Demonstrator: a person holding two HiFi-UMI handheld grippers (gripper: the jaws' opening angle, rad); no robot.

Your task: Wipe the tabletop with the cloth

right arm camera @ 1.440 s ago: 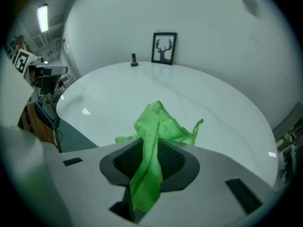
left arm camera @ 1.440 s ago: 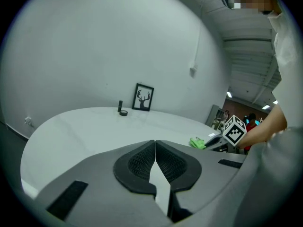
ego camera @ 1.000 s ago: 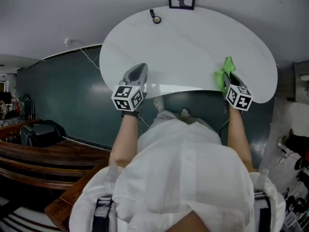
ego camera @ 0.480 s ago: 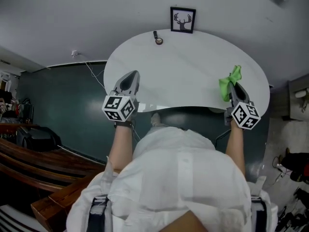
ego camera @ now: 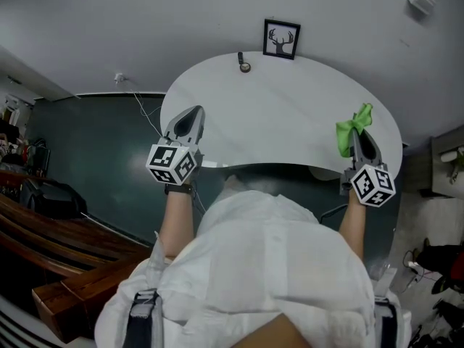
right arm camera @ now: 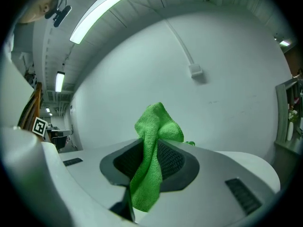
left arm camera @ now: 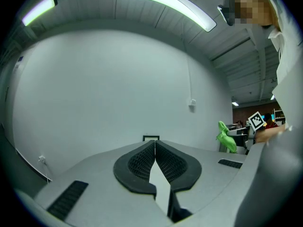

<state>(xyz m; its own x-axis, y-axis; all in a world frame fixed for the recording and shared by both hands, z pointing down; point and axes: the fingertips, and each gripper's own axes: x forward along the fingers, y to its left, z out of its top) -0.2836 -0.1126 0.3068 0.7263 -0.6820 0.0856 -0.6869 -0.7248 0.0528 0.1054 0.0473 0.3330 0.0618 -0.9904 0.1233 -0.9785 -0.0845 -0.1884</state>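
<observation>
I look down on a white rounded surface [ego camera: 283, 107] by a pale wall with a small framed antler picture [ego camera: 281, 39], my left gripper [ego camera: 191, 116] at its near edge, jaws pressed together empty, my right gripper [ego camera: 359, 141] clamping the bright green cloth [ego camera: 350, 127] over its right end.

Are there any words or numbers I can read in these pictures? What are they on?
There are no readable words or numbers anywhere.
On the framed picture: a deer head, no text.
On the cube of the left gripper and the cube of the right gripper: black-and-white square patterns, not letters.
</observation>
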